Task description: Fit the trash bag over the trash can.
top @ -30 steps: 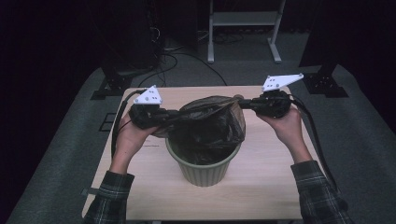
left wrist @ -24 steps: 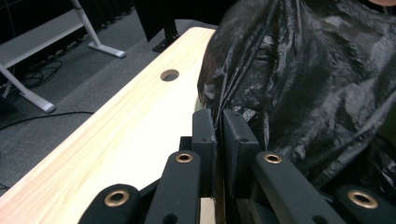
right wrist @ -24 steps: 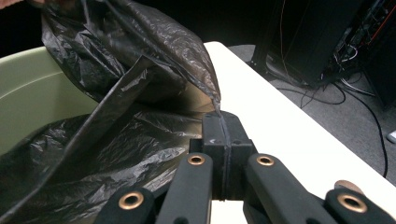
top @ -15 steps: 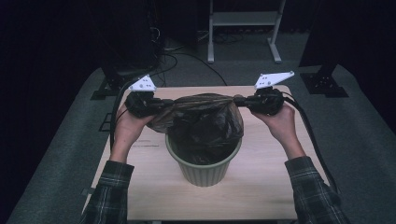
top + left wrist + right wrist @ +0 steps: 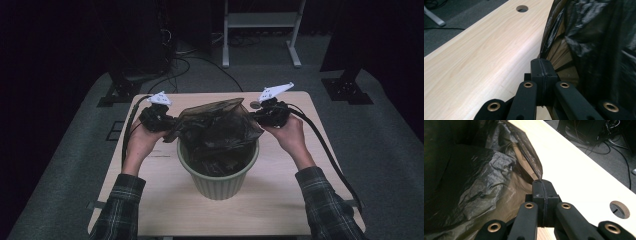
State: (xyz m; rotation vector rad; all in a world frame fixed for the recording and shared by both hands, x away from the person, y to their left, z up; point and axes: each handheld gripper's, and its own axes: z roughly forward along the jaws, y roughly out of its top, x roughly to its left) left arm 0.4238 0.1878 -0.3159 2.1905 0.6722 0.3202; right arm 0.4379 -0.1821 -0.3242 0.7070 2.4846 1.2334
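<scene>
Bin bag (image 5: pixel 216 131), dark and thin, is stretched between the two tools, sagging into the green bin (image 5: pixel 218 172) below them. The left gripper (image 5: pixel 161 120) is pinched tight on the bag's edge right at its tips, and the right gripper (image 5: pixel 260 116) nips the opposite edge the same way (both sets of jaws fully together on plastic). Pulling outward keeps the mouth spread, presumably to fit it over the rim.
</scene>
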